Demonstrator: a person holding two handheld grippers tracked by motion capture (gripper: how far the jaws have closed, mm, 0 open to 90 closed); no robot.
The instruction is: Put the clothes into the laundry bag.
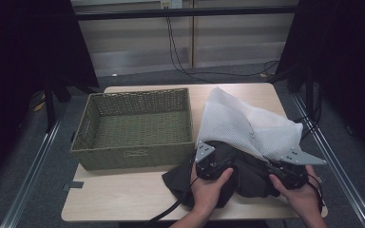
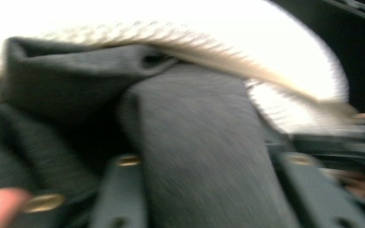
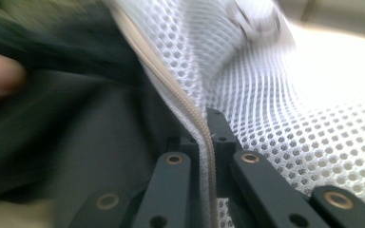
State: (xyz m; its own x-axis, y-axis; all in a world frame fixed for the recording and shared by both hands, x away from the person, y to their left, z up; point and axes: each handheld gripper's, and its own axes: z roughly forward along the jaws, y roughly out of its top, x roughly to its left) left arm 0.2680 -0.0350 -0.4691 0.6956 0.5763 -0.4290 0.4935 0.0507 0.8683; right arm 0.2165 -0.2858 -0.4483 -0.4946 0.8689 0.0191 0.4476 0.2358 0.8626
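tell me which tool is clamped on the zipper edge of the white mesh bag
The right tool: its jaws pinch the mesh bag along its zipper edge, while the left tool straddles the dark garment.

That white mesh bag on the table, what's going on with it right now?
A person is stuffing a dark garment into the white mesh bag. The right hand-held gripper is shut on the bag's zipper edge, holding the mouth up. The left hand-held gripper has the garment between its jaws at the opening. A green woven basket sits beside them.

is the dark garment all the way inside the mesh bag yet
No, partly in. The dark garment still bulges out of the white mesh bag mouth onto the table.
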